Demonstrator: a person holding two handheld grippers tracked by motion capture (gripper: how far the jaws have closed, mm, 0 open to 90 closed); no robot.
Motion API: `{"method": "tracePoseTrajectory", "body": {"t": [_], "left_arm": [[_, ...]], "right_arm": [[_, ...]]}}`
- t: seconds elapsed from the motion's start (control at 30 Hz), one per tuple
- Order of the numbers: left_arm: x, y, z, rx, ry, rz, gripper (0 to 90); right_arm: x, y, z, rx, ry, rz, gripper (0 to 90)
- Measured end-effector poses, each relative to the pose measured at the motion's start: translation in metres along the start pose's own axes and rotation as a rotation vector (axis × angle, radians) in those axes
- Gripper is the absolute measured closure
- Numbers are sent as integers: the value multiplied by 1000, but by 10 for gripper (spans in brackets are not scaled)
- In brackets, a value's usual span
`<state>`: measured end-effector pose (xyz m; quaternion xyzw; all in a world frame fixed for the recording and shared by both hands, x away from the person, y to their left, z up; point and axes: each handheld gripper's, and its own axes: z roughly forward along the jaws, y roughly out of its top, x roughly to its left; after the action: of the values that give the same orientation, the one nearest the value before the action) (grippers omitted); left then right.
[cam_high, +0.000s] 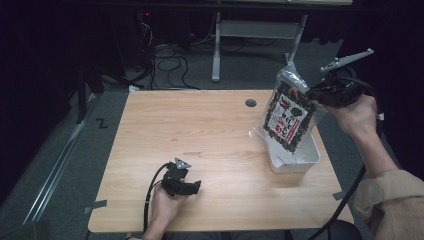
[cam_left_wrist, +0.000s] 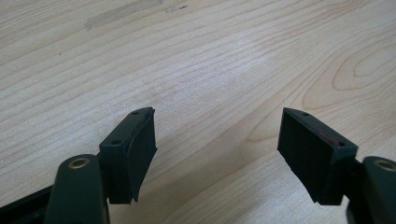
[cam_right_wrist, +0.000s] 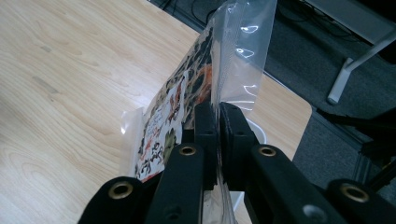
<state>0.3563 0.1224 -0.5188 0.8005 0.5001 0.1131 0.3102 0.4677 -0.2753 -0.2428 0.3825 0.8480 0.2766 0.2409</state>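
We hold the clear printed plastic snack bag (cam_high: 289, 116) clamped in the right gripper (cam_right_wrist: 218, 122) over the white rectangular tray (cam_high: 300, 159), probably lowering next; left gripper (cam_left_wrist: 217, 140) rests open on the table (cam_high: 200, 130).

This looks like a lab or work room: a plain wooden table (cam_high: 210, 130), grey carpet floor (cam_high: 55, 150), loose black cables (cam_high: 170, 65), and metal desk legs (cam_high: 216, 55) behind.
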Motion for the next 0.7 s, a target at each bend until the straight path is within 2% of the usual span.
{"method": "tracePoseTrajectory", "body": {"t": [0.7], "left_arm": [[0,-1,0,-3,-4,-6,282]], "right_arm": [[-21,-16,-10,-3,-71,11,886]]}}
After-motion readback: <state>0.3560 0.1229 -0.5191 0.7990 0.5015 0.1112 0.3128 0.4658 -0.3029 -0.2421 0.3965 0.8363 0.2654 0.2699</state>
